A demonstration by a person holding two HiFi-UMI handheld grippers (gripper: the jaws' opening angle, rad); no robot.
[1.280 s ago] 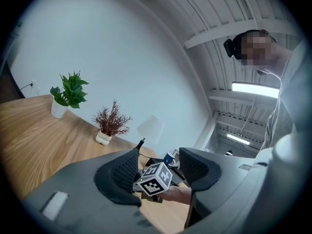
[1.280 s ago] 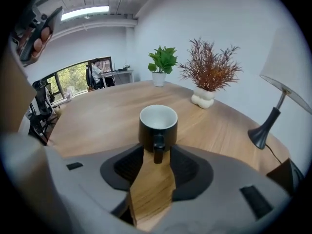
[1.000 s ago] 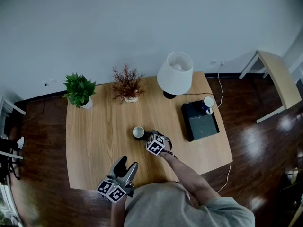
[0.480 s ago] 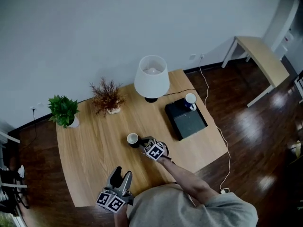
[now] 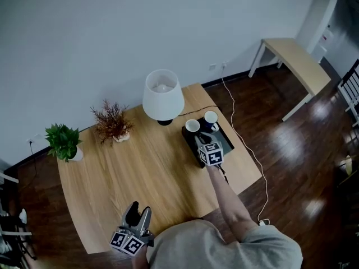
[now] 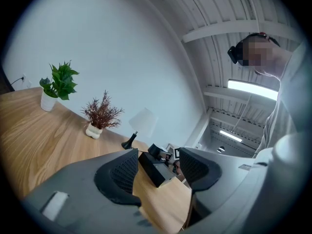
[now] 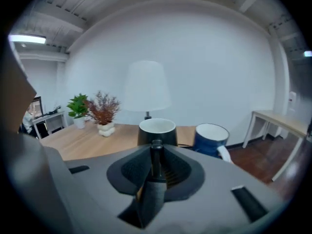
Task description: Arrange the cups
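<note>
Wooden surface (image 5: 140,167) is seen from above, set against a white wall (image 5: 112,32) on dark floorboards (image 5: 291,150).

Along the far edge are noted, from 9 toward 3 o'clock: a green plant (image 5: 63,140), a dried plant (image 5: 112,122) and a white-shaded lamp (image 5: 162,96). A black box (image 5: 227,142) lies at 4 o'clock of the lamp, near the surface's right edge.

Blue cup (image 5: 211,117), white inside, is stood upright on the far end of the box. Black cup (image 5: 192,126), also white inside, is found just beside it at 8 o'clock, upright, over the box's far left corner. Whether its base touches the box cannot be told.

Right tool (image 5: 202,138) is clenched on the black cup's handle. In the right gripper view the handle is seen pinched upright between the two pads, with the cup body just beyond them.

Left tool (image 5: 139,209) is held at the near edge of the surface, at 7 o'clock. It is released, with nothing held between its spread pads.

A pale side table (image 5: 294,60) is noted at 2 o'clock, well apart.
</note>
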